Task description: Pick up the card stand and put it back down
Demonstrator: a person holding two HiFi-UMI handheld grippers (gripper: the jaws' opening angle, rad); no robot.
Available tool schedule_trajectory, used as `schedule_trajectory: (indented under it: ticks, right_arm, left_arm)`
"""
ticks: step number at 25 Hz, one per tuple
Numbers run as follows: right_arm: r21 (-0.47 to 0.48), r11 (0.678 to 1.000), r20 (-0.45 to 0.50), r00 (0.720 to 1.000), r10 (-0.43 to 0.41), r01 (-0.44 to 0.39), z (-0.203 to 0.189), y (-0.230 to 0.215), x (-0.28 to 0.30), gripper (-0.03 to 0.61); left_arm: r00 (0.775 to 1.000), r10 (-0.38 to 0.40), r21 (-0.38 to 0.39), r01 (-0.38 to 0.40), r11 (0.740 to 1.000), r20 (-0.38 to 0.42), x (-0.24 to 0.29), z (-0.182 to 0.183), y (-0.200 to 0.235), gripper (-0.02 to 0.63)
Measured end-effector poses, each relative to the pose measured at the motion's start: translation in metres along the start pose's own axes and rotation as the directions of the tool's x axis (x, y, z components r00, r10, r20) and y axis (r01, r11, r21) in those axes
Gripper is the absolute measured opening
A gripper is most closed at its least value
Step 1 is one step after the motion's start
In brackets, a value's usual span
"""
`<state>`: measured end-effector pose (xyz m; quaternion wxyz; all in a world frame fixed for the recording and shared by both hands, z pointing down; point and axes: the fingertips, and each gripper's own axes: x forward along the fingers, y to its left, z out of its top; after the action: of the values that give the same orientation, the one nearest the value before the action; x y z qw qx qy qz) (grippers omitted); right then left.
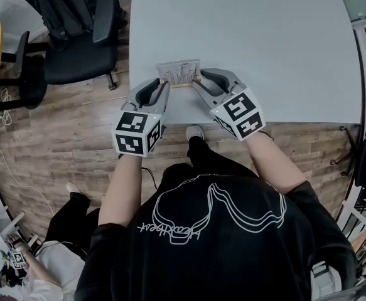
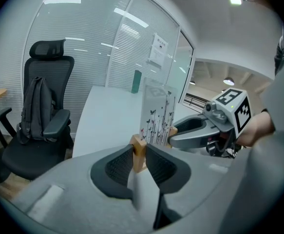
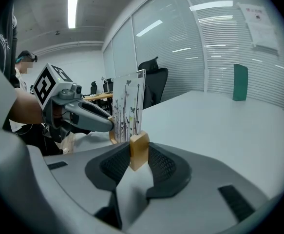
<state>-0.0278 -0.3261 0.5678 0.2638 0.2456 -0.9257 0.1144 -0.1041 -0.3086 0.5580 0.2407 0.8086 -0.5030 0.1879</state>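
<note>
At twelve o'clock before you, your left gripper (image 1: 166, 84) and right gripper (image 1: 196, 81) each pinch one wooden end of the card stand (image 1: 179, 72).

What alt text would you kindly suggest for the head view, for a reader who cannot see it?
From above: a person's left gripper and right gripper each clamp one end of the card stand near the front edge of a pale table.
</note>
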Motion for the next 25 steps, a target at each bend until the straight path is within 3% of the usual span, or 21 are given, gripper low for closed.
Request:
schedule_trajectory:
  ticks: [14, 19, 25]
  right_arm:
    - [-0.001, 0.999, 0.025, 0.998, -0.05, 0.05, 0.014, 0.005, -0.012, 0.115]
    - [0.014, 0.999, 0.048, 0.997, -0.053, 0.052, 0.023, 0.032, -0.039, 0.114]
    - [-0.005, 0.997, 0.11, 0.991, -0.077, 0.078, 0.055, 0.05, -0.071, 0.112]
  left_arm:
    - [1.0, -0.014, -0.003, 0.014, 1.0, -0.002, -0.014, 0.014, -0.005, 0.086]
    - [1.0, -0.019, 0.005, 0.019, 1.0, -0.006, -0.049, 0.017, -0.023, 0.086]
    - [0.998, -0.027, 0.027, 0.025, 0.999, 0.054, -0.086, 0.042, -0.041, 0.087]
